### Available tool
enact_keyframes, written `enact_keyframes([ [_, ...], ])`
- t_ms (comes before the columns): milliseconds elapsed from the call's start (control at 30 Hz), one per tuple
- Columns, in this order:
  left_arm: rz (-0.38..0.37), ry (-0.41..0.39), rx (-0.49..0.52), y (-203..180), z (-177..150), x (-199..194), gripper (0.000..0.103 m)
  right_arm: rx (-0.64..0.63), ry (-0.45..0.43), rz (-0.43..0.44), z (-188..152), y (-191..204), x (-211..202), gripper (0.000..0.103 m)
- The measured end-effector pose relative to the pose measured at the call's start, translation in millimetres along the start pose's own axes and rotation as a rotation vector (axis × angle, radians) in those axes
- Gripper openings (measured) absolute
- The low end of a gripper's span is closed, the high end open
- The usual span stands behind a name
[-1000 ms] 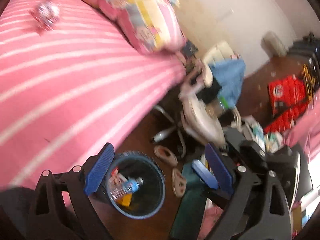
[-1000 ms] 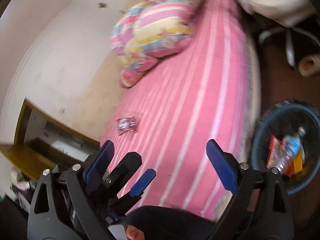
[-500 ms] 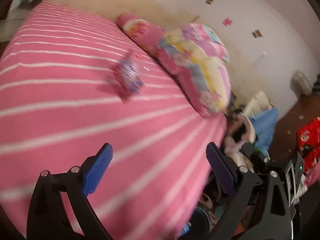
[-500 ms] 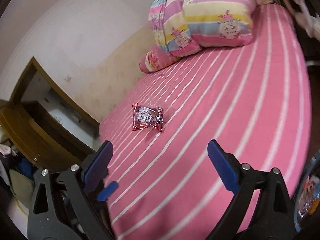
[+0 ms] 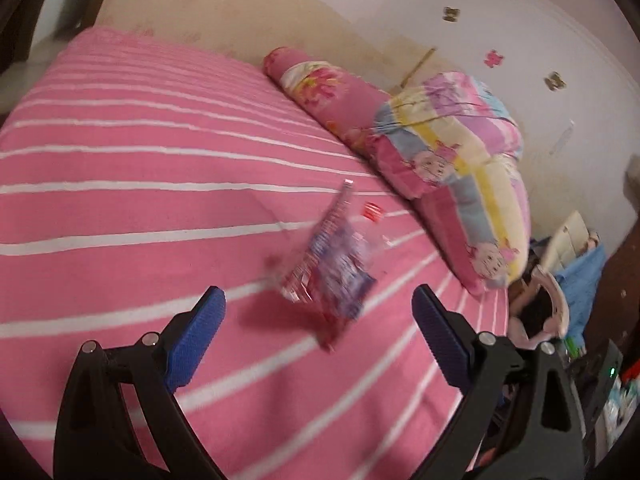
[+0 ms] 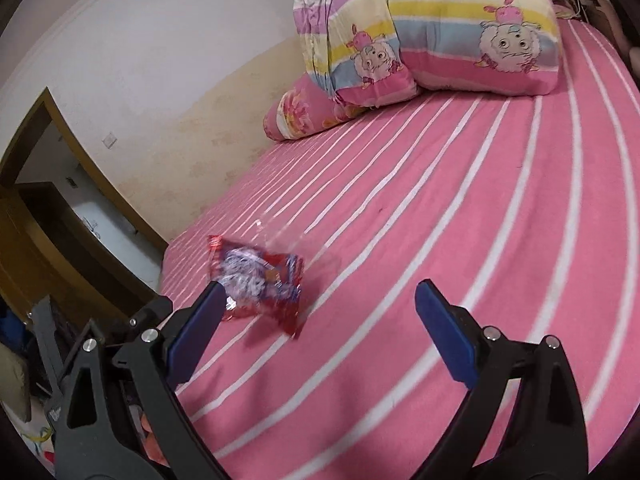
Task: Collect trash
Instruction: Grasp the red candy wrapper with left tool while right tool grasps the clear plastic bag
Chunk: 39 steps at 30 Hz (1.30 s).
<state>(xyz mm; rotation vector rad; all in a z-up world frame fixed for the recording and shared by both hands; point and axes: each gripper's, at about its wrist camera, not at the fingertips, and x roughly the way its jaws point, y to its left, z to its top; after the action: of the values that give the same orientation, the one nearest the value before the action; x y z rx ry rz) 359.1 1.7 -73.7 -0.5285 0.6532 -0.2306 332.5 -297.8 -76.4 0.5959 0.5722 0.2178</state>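
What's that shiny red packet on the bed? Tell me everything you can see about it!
The crinkly red-and-purple plastic snack wrapper looks like thin shiny foil, with red sealed ends and a purple and white printed middle; the print is too blurred to read. It lies loose and a bit crumpled on the pink bedcover with white stripes, well away from the pillows. Only the bedcover touches it. Both open grippers hover near it, neither holding it: in the left wrist view it sits ahead between the left gripper's blue fingers.

The wrapper (image 5: 332,268) is glossy, crinkled plastic film, lying on the matt woven cloth of the bed (image 5: 120,208). The pillows (image 6: 472,28) are soft printed cloth. The pads (image 6: 444,332) look like finely textured matt rubber on smooth black plastic arms with shiny metal rivets.
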Motion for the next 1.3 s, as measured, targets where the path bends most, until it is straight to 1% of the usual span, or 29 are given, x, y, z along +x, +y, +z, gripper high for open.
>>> enact_keyframes([
  [167,0.046,0.011,-0.032,9.8,12.0,34.2,0.091,-0.027,0.002,0.017,15.5,-2.4,36.6,0.094],
  [233,0.057,0.013,-0.021,9.9,14.0,44.3,0.091,-0.026,0.006,0.048,25.4,-2.7,57.1,0.094],
  [300,0.048,0.039,0.002,7.7,12.3,56.4,0.090,-0.026,0.031,0.082,31.6,-1.9,74.5,0.094],
  [333,0.046,0.059,0.022,5.5,10.7,62.2,0.086,-0.033,0.042,0.098,35.8,-0.6,84.3,0.094],
  [367,0.042,0.068,0.033,4.4,9.5,65.2,0.074,-0.041,0.046,0.107,38.3,0.7,90.2,0.094],
  [400,0.031,0.088,0.038,4.2,7.9,68.4,0.071,-0.048,0.049,0.116,41.5,2.5,97.4,0.094],
  [467,0.016,0.100,0.030,5.6,7.1,70.4,0.059,-0.041,0.057,0.147,46.4,4.4,108.7,0.094],
  [600,-0.008,0.098,0.021,7.5,9.5,67.0,0.057,-0.043,0.101,0.183,49.4,9.6,128.4,0.094],
  [700,-0.025,0.103,-0.009,11.2,11.4,68.8,0.057,-0.098,0.145,0.163,47.2,12.8,146.6,0.094],
  [767,-0.038,0.114,-0.050,17.7,11.7,70.2,0.056,-0.110,0.158,0.158,45.9,12.0,152.0,0.094],
  [900,-0.047,0.135,-0.063,19.6,11.2,74.2,0.047,-0.068,0.183,0.180,46.4,3.8,162.1,0.093],
  [933,-0.054,0.141,-0.064,19.3,10.9,75.2,0.043,-0.065,0.198,0.196,46.8,3.2,164.8,0.088],
  [1000,-0.057,0.153,-0.058,17.9,9.7,76.2,0.037,-0.069,0.222,0.210,46.5,3.0,168.1,0.071],
  [1033,-0.059,0.155,-0.054,17.1,9.8,76.6,0.033,-0.074,0.236,0.220,45.9,3.6,170.2,0.067],
  [1067,-0.058,0.156,-0.052,16.4,9.8,76.5,0.031,-0.079,0.242,0.224,45.5,4.5,171.0,0.061],
  [1100,-0.058,0.155,-0.050,16.2,9.8,75.7,0.030,-0.086,0.243,0.224,44.7,5.7,170.7,0.058],
  [1133,-0.059,0.153,-0.046,15.9,10.2,74.8,0.025,-0.098,0.236,0.220,43.5,8.0,168.9,0.056],
  [1200,-0.061,0.149,-0.042,14.9,11.2,73.1,0.021,-0.110,0.234,0.218,41.6,10.8,166.2,0.046],
  [1233,-0.062,0.148,-0.039,14.6,11.8,72.5,0.018,-0.115,0.232,0.217,40.9,12.2,164.9,0.042],
  [1267,-0.061,0.147,-0.037,14.8,12.3,72.0,0.017,-0.121,0.229,0.207,40.9,13.0,164.0,0.032],
  [1300,-0.059,0.142,-0.039,15.2,12.8,71.1,0.015,-0.125,0.228,0.198,40.3,13.7,163.7,0.013],
])
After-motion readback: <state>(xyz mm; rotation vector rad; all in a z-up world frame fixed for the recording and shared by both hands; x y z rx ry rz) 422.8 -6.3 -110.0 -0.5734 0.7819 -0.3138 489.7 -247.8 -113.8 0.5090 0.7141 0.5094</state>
